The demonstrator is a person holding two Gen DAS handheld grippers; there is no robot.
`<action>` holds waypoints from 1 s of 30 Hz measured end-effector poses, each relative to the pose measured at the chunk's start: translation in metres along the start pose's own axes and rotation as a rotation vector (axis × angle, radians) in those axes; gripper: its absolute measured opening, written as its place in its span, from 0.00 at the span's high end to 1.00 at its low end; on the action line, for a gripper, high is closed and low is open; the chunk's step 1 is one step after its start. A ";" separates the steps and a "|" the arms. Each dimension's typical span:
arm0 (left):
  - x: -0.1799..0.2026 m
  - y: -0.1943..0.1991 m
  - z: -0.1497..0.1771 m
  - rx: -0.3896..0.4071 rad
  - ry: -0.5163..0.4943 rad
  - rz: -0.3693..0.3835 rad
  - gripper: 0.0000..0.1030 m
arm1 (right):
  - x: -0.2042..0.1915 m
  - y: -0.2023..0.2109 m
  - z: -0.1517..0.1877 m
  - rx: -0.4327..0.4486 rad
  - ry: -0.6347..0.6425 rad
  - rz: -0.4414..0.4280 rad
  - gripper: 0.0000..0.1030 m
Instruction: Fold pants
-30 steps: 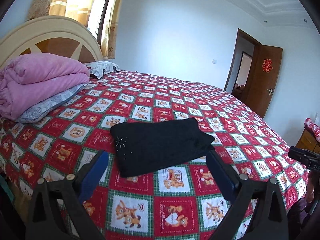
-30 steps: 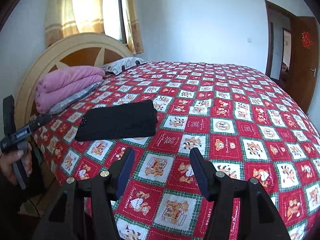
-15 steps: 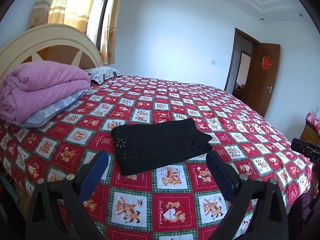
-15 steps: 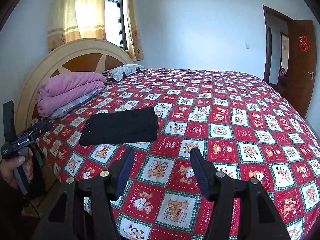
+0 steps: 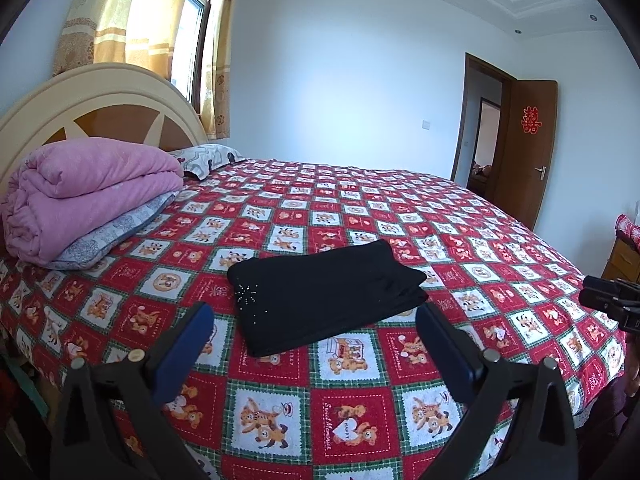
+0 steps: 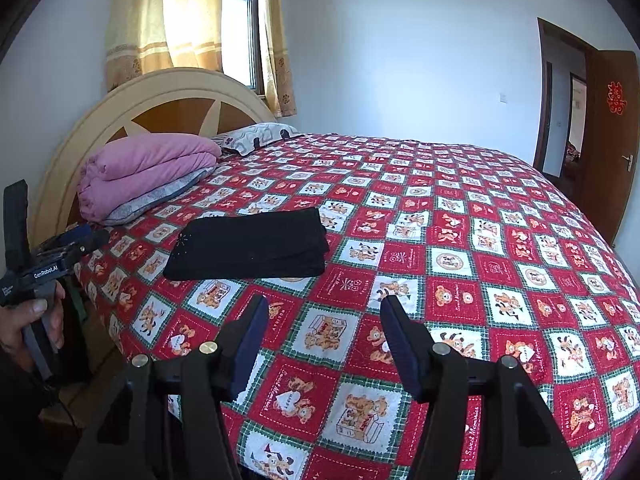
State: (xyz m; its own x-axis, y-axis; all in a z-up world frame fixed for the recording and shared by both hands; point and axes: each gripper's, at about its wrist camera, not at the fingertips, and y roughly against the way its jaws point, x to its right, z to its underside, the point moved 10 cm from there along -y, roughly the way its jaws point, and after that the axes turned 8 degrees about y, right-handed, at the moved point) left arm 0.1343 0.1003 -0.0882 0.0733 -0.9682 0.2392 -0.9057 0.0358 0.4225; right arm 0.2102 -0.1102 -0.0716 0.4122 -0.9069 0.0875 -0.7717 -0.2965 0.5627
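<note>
Both tongs (image 5: 314,314) (image 6: 324,308) hover agape, tilted down, short of folded pants (image 5: 324,292).

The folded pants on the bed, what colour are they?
Black pants, with small sparkly studs; clearest in the left wrist view.

Open bedspread (image 6: 460,240) ahead and right of the right tongs (image 6: 324,312); folded pants (image 5: 324,296) just ahead of the left tongs (image 5: 312,320); pink quilt (image 5: 80,192) blocking far left.

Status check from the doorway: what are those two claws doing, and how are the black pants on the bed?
Left gripper open, empty. Right gripper open, empty. Black pants folded flat on the bedspread, untouched. Nothing blocking.
</note>
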 end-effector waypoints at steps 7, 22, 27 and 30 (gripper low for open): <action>-0.001 -0.001 0.001 -0.009 -0.010 -0.020 0.00 | 0.001 -0.001 0.001 -0.002 -0.001 0.002 0.42; 0.011 0.003 -0.002 0.026 -0.065 -0.042 0.00 | -0.001 -0.002 0.002 -0.004 -0.001 0.003 0.42; 0.005 0.000 0.001 0.022 -0.036 -0.047 0.00 | -0.001 -0.006 0.005 -0.012 0.002 0.000 0.42; 0.006 0.000 0.002 0.031 -0.043 -0.032 0.00 | -0.001 -0.007 0.007 -0.016 0.005 -0.004 0.42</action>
State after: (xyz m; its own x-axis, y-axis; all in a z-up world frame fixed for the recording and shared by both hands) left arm 0.1338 0.0939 -0.0880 0.0854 -0.9785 0.1878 -0.9158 -0.0029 0.4016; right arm 0.2119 -0.1090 -0.0817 0.4177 -0.9042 0.0893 -0.7623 -0.2953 0.5759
